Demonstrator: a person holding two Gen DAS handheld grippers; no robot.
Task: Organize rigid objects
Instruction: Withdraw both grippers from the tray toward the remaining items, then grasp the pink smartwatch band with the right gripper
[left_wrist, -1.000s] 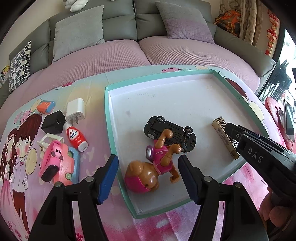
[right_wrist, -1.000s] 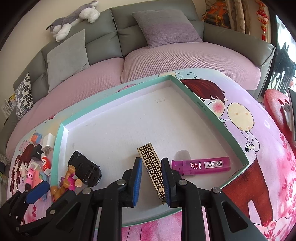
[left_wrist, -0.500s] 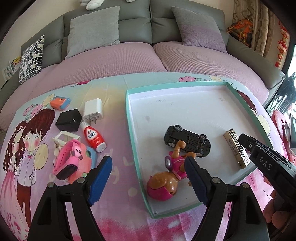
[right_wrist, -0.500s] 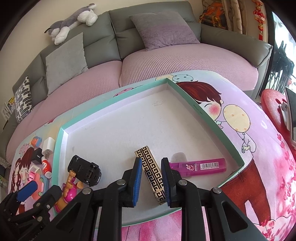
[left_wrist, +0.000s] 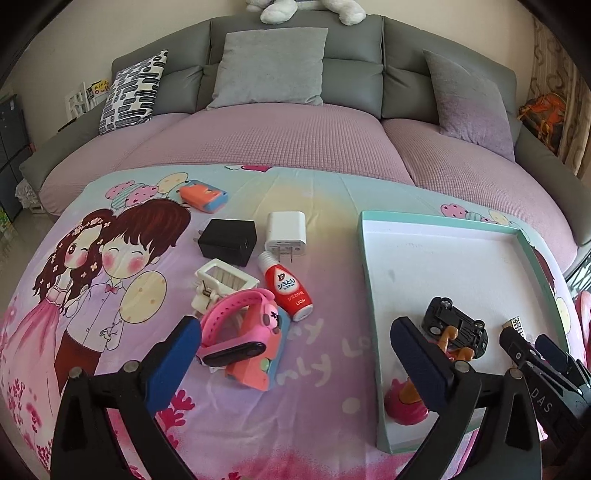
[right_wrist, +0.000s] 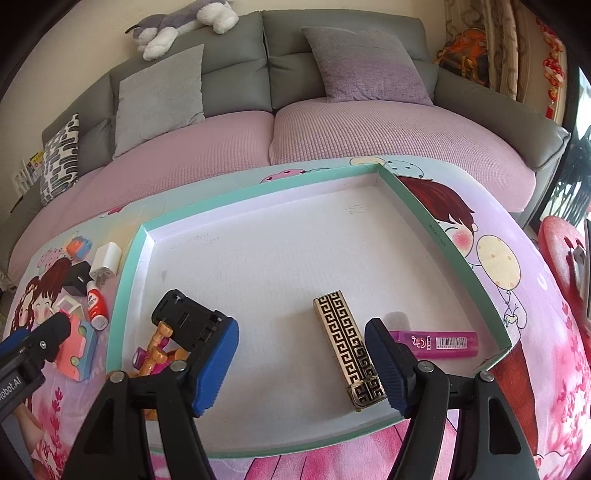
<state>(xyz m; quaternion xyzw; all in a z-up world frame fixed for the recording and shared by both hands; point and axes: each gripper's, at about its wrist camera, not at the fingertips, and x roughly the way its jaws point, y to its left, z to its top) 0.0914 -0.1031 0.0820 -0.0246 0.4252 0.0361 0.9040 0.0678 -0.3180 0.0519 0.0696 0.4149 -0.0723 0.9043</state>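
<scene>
Both grippers are released. My right gripper (right_wrist: 301, 360) has just been opening; the gold patterned lighter (right_wrist: 347, 345) lies free between its jaws on the tray floor, close beside the right pad, low and right of centre in the right wrist view. My left gripper (left_wrist: 295, 360) has also just been opening wide and holds nothing, with the pink watch (left_wrist: 240, 332) between its jaws on the tablecloth (left_wrist: 325, 206). The mint-rimmed tray (right_wrist: 258, 192) also holds a magenta lighter (right_wrist: 439, 343) at its lower right, a black toy car (right_wrist: 184, 319) and a pink toy figure (right_wrist: 155, 354) at its lower left.
</scene>
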